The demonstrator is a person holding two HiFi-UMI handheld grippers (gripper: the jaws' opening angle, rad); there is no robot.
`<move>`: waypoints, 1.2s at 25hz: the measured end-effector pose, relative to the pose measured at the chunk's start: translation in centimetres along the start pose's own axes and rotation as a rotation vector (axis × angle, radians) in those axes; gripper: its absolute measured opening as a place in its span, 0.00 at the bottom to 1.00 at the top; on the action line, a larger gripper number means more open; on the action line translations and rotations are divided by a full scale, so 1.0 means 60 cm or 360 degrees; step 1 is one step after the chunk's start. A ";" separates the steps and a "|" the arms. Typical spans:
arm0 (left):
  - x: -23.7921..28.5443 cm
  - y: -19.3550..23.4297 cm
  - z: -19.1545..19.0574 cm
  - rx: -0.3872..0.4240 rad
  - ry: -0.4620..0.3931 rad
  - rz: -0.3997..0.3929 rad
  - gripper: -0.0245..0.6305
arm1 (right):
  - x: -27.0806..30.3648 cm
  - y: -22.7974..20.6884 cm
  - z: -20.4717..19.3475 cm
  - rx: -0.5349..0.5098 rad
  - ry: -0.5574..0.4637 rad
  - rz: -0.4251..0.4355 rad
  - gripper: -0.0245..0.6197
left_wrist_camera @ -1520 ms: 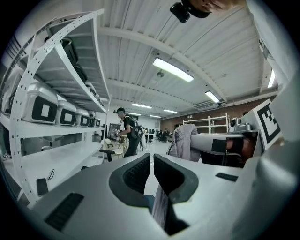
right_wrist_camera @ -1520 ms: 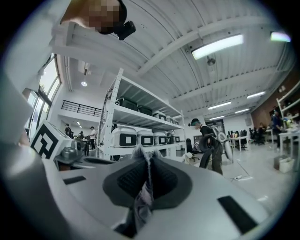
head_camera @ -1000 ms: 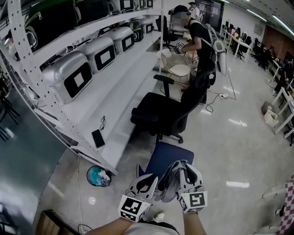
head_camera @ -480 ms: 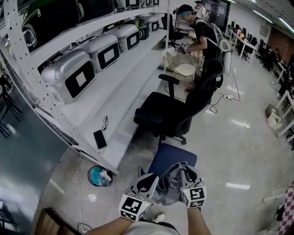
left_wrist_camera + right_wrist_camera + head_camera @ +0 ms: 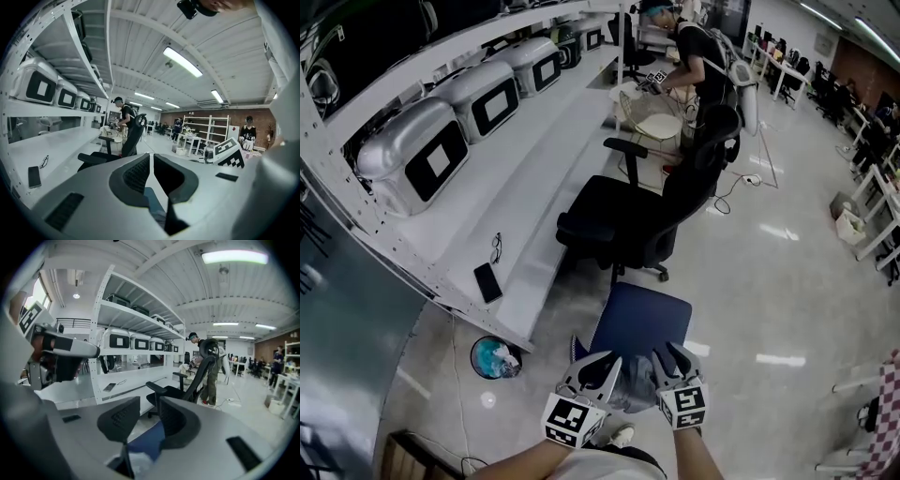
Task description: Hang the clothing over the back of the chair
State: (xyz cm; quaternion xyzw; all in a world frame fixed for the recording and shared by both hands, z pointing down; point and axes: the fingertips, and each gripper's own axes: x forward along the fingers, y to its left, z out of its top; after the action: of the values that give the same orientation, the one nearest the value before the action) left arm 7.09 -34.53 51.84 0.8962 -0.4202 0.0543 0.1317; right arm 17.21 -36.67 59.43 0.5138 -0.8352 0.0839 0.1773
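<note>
A chair with a blue seat (image 5: 643,317) stands just in front of me. The grey clothing (image 5: 630,386) lies bunched at its near edge, between my two grippers; the chair's back is hidden under it. My right gripper (image 5: 667,354) is low beside the cloth. Its jaws are opening, and in the right gripper view (image 5: 147,416) nothing is between the pads; the cloth (image 5: 140,466) lies below them. My left gripper (image 5: 602,359) sits at the cloth's left edge. Its jaws (image 5: 151,161) stand almost together, and I see nothing held between them.
A black office chair (image 5: 628,220) stands beyond the blue one, beside a long white shelf bench (image 5: 534,187) with a phone (image 5: 487,281) and glasses (image 5: 495,247). A bin (image 5: 494,358) sits on the floor at the left. A person (image 5: 694,56) works far back.
The right jaws have opened and let go of the clothing. Both grippers have come down, the right one more, and the cloth has sunk onto the chair's near edge.
</note>
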 end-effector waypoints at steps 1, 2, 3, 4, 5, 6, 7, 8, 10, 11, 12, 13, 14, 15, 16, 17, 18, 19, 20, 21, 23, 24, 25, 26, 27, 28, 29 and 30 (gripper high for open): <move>0.002 -0.004 -0.002 -0.0001 0.0004 -0.0012 0.08 | -0.005 0.003 0.004 0.0008 -0.0012 -0.0004 0.25; 0.003 -0.009 -0.002 -0.0001 0.0005 -0.0023 0.08 | -0.010 0.005 0.010 0.0013 -0.0028 -0.0010 0.25; 0.004 -0.013 -0.002 0.0001 0.0005 -0.0033 0.08 | -0.016 0.007 0.018 0.0017 -0.0045 -0.0015 0.25; 0.004 -0.017 0.000 0.0003 0.0003 -0.0041 0.08 | -0.023 0.008 0.024 0.0023 -0.0061 -0.0020 0.25; 0.004 -0.021 0.002 0.0006 0.0000 -0.0048 0.08 | -0.028 0.009 0.030 0.0032 -0.0075 -0.0027 0.25; 0.004 -0.024 0.004 0.0008 -0.0003 -0.0053 0.08 | -0.033 0.011 0.034 0.0041 -0.0086 -0.0034 0.25; 0.003 -0.026 0.006 0.0010 -0.0007 -0.0057 0.08 | -0.039 0.013 0.038 0.0047 -0.0095 -0.0040 0.25; 0.001 -0.029 0.007 0.0014 -0.0011 -0.0059 0.08 | -0.044 0.016 0.041 0.0051 -0.0104 -0.0044 0.25; -0.004 -0.035 0.009 0.0022 -0.0020 -0.0060 0.08 | -0.059 0.022 0.048 0.0050 -0.0130 -0.0052 0.25; -0.008 -0.038 0.010 0.0026 -0.0026 -0.0059 0.08 | -0.067 0.024 0.053 0.0052 -0.0148 -0.0057 0.25; -0.012 -0.042 0.011 0.0029 -0.0031 -0.0057 0.08 | -0.076 0.026 0.057 0.0056 -0.0168 -0.0063 0.25; -0.016 -0.047 0.012 0.0030 -0.0036 -0.0054 0.08 | -0.085 0.028 0.061 0.0062 -0.0188 -0.0068 0.25; -0.021 -0.051 0.011 0.0030 -0.0040 -0.0049 0.08 | -0.095 0.029 0.064 0.0068 -0.0207 -0.0072 0.25; -0.026 -0.056 0.009 0.0028 -0.0044 -0.0041 0.08 | -0.106 0.031 0.068 0.0076 -0.0226 -0.0075 0.25; -0.032 -0.061 0.007 0.0025 -0.0049 -0.0031 0.08 | -0.116 0.033 0.071 0.0085 -0.0244 -0.0077 0.25; -0.038 -0.065 0.005 0.0021 -0.0054 -0.0019 0.08 | -0.125 0.035 0.073 0.0090 -0.0260 -0.0079 0.24; -0.044 -0.070 0.003 0.0018 -0.0057 -0.0007 0.08 | -0.135 0.039 0.075 0.0087 -0.0273 -0.0080 0.23; -0.052 -0.076 -0.002 0.0016 -0.0056 0.0003 0.08 | -0.146 0.044 0.075 0.0079 -0.0283 -0.0078 0.22; -0.060 -0.083 -0.008 0.0015 -0.0052 0.0012 0.08 | -0.157 0.052 0.074 0.0070 -0.0292 -0.0073 0.21; -0.068 -0.089 -0.014 0.0014 -0.0048 0.0023 0.08 | -0.167 0.060 0.074 0.0062 -0.0301 -0.0060 0.18; -0.084 -0.098 -0.025 0.0009 -0.0048 0.0056 0.08 | -0.182 0.080 0.074 0.0052 -0.0326 -0.0006 0.15; -0.092 -0.100 -0.028 0.0009 -0.0049 0.0078 0.08 | -0.188 0.092 0.074 0.0052 -0.0341 0.0028 0.13; -0.102 -0.101 -0.031 0.0013 -0.0047 0.0097 0.08 | -0.196 0.104 0.074 0.0055 -0.0353 0.0056 0.12; -0.113 -0.103 -0.035 0.0020 -0.0043 0.0109 0.08 | -0.205 0.116 0.073 0.0060 -0.0363 0.0075 0.11; -0.124 -0.105 -0.039 0.0029 -0.0038 0.0114 0.08 | -0.214 0.126 0.071 0.0067 -0.0372 0.0086 0.10; -0.133 -0.105 -0.043 0.0036 -0.0033 0.0114 0.08 | -0.221 0.135 0.070 0.0075 -0.0381 0.0094 0.09; -0.142 -0.104 -0.047 0.0037 -0.0026 0.0113 0.08 | -0.225 0.144 0.067 0.0091 -0.0385 0.0104 0.09; -0.151 -0.103 -0.052 0.0030 -0.0016 0.0110 0.08 | -0.227 0.153 0.064 0.0119 -0.0380 0.0117 0.08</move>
State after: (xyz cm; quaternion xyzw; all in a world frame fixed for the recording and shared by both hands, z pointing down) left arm 6.05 -23.18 51.81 0.8826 -0.4511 0.0583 0.1191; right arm 13.82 -22.42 51.08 0.4954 -0.8649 0.0597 0.0542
